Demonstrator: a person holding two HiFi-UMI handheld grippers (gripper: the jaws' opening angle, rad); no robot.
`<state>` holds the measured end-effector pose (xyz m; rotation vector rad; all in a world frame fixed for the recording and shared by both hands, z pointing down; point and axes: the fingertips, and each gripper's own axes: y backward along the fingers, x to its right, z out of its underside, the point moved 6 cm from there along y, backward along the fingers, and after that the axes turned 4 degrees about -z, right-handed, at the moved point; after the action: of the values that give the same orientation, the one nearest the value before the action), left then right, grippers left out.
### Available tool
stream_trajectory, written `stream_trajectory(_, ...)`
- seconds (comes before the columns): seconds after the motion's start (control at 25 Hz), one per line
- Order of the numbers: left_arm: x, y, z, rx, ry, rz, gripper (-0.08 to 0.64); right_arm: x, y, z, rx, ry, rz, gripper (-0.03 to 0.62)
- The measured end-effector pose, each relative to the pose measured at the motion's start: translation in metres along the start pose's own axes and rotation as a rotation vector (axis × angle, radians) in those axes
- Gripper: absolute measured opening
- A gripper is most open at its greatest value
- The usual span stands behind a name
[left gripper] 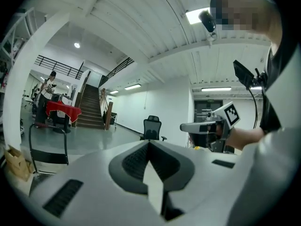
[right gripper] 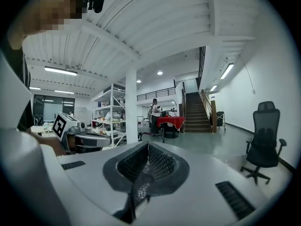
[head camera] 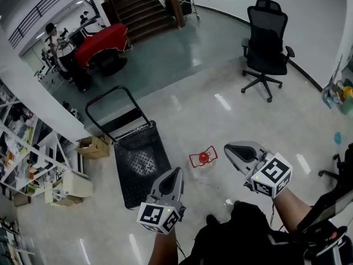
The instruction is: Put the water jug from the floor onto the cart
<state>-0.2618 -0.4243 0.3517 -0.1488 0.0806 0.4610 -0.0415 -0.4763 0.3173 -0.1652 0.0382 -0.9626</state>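
Observation:
The water jug (head camera: 203, 158) stands on the floor, seen from above: clear, with a red cap and a red carry handle. Left of it is the cart (head camera: 140, 160), a black flat platform with a black loop handle (head camera: 110, 106) at its far end. My left gripper (head camera: 177, 171) hovers shut and empty over the cart's near right corner. My right gripper (head camera: 226, 147) is shut and empty, just right of the jug and above it. In the left gripper view the closed tip (left gripper: 149, 142) points across the hall, with the right gripper (left gripper: 184, 126) beside it. The right gripper view shows its closed tip (right gripper: 147, 143) and the left gripper (right gripper: 108, 139).
Cardboard boxes (head camera: 92, 147) and shelving (head camera: 19, 148) stand left of the cart. A black office chair (head camera: 266, 43) is at the far right. A red-covered table (head camera: 102, 40) with a person (head camera: 52, 35) and a staircase (head camera: 138, 4) lie far back.

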Motion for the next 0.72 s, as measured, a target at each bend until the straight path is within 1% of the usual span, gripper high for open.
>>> stream_trajectory(0.2,-0.021,-0.061,0.001,-0.040,0.008,-0.032,0.000,0.060,-0.034,0.013,-0.007,-0.030,-0.001,0.003)
stream_trajectory(0.28,-0.029,-0.089,-0.002,-0.046,0.031,-0.028,0.000,0.088,-0.050,0.011,0.005,-0.041,-0.006,0.003)
stream_trajectory(0.36,-0.034,-0.119,-0.004,-0.047,0.065,-0.027,0.000,0.118,-0.063,0.005,0.025,-0.033,-0.021,0.003)
stream_trajectory(0.4,-0.035,-0.134,-0.005,-0.053,0.070,-0.034,0.000,0.134,-0.068,0.004,0.035,-0.029,-0.030,0.003)
stream_trajectory(0.52,-0.037,-0.176,-0.008,-0.068,0.055,-0.047,0.000,0.176,-0.083,0.007,0.035,-0.037,-0.064,0.003)
stream_trajectory(0.64,-0.044,-0.200,-0.005,-0.077,0.072,-0.067,0.000,0.204,-0.101,0.012,0.020,-0.054,-0.084,0.003)
stream_trajectory(0.72,-0.058,-0.213,0.003,-0.105,0.077,-0.081,0.000,0.216,-0.117,0.017,0.006,-0.066,-0.087,0.005)
